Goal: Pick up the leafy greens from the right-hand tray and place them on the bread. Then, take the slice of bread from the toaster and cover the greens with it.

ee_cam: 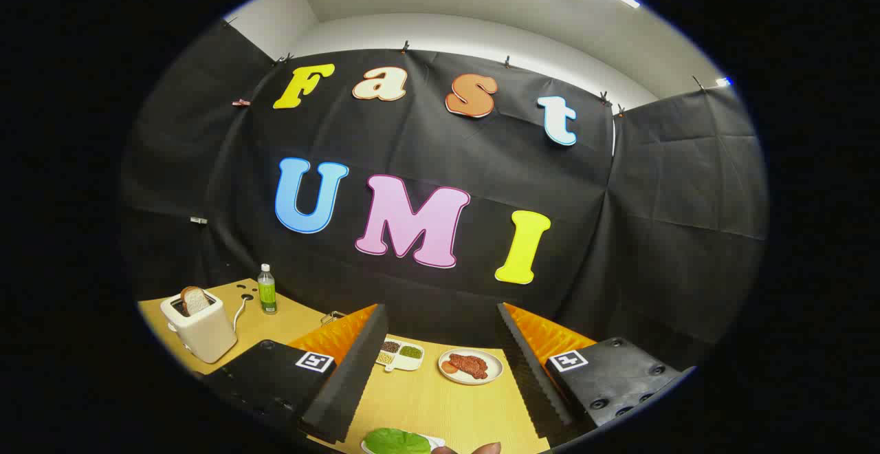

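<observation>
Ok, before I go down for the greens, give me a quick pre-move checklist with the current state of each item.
1. Gripper open: ok, fingers spread wide, nothing between them.
2. Leafy greens located: ok, on a white tray, low between the fingers.
3. Path to greens: not ok, a fingertip sits just beside the tray.
4. Target bread: cannot tell; the plate ahead holds reddish food.
5. Bread slice ready: ok, standing up out of the toaster.
6. Bottle out of the way: ok, behind the toaster.
</observation>
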`<action>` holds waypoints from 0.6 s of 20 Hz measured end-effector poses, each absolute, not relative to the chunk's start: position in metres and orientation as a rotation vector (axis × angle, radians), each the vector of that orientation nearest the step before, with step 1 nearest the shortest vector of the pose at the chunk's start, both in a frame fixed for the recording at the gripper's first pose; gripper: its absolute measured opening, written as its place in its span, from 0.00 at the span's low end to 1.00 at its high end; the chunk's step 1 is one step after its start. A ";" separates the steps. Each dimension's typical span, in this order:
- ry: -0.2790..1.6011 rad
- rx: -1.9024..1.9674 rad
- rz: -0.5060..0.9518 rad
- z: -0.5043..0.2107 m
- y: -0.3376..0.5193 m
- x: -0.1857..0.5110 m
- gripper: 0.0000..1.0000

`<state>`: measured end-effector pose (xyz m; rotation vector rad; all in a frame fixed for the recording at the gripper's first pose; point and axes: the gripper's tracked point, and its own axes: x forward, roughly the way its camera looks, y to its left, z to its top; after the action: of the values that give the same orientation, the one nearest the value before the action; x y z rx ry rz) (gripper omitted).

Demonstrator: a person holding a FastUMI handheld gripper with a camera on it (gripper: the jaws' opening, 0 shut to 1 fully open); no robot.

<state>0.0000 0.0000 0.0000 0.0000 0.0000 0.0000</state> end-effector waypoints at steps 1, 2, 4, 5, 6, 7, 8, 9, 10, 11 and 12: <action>0.002 0.002 -0.001 0.000 0.000 0.002 0.97; 0.003 0.006 0.000 0.000 0.000 0.002 0.97; 0.005 0.009 0.000 0.000 0.001 0.003 0.97; 0.004 0.007 -0.001 0.000 0.000 0.004 0.97; 0.006 0.003 -0.003 -0.001 0.000 0.004 0.97; 0.008 -0.001 -0.007 -0.002 -0.001 0.005 0.97; 0.011 -0.003 -0.011 -0.003 -0.002 0.005 0.97; 0.014 -0.002 -0.014 -0.003 -0.003 0.004 0.97; 0.014 0.001 -0.020 -0.003 -0.005 0.004 0.97; 0.016 0.004 -0.021 -0.005 -0.005 0.005 0.97; 0.020 0.004 -0.027 -0.006 -0.006 0.004 0.97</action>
<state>0.0040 -0.0058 -0.0060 0.0038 0.0196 -0.0265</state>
